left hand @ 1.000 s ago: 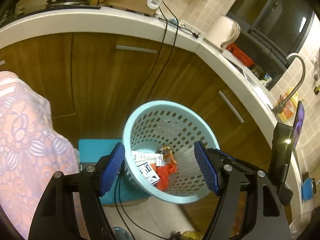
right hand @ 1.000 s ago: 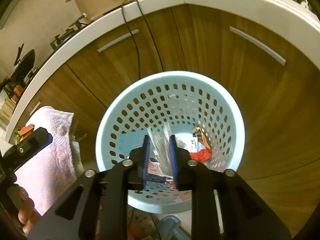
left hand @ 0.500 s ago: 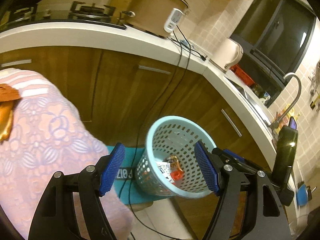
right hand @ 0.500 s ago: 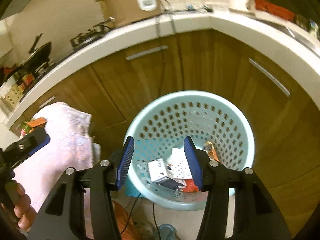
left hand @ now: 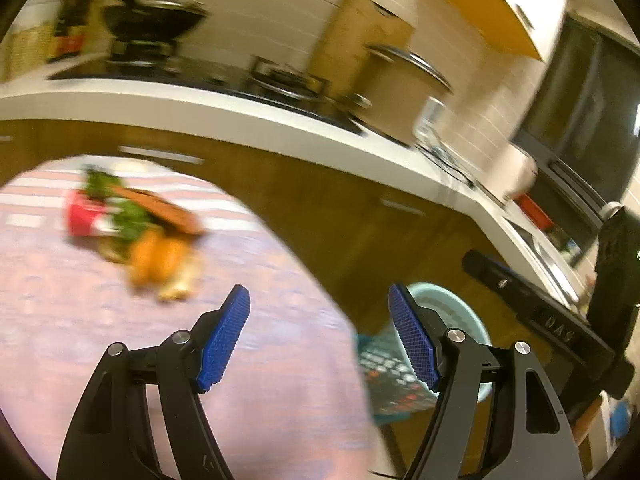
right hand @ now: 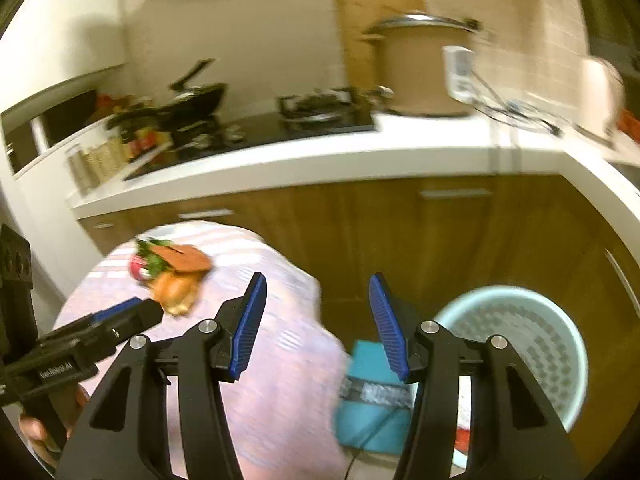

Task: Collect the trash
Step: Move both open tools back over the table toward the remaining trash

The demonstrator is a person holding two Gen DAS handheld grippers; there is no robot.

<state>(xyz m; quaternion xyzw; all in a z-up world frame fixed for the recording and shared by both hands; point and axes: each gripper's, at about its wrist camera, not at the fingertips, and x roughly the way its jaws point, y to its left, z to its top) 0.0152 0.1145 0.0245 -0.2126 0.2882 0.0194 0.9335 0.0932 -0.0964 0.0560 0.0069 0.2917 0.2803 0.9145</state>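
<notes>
A blurred pile of trash [left hand: 140, 232] in red, green, brown and orange lies on the pink patterned tablecloth [left hand: 80, 340]. It is ahead and to the left of my left gripper [left hand: 318, 300], which is open over the cloth with nothing between its blue pads. In the right wrist view the same trash pile [right hand: 176, 272] lies ahead and to the left of my right gripper [right hand: 316, 284], also open and holding nothing. The light blue perforated basket [right hand: 572, 380] stands low on the right with scraps inside. Only the rim of the basket [left hand: 460, 304] shows behind my left gripper's right finger.
A white countertop [right hand: 320, 156] over brown cabinets [right hand: 440, 240] runs behind, carrying a stove with a pan [right hand: 196, 104], a large pot [right hand: 420, 64] and cables. A teal stool [right hand: 368, 364] sits beside the basket. A hand [right hand: 28, 428] holds the left gripper [right hand: 148, 312].
My right gripper opened and let go of a clear wrapper over the basket. Both grippers rose and swung left, from above the basket to over the table with the trash pile.
</notes>
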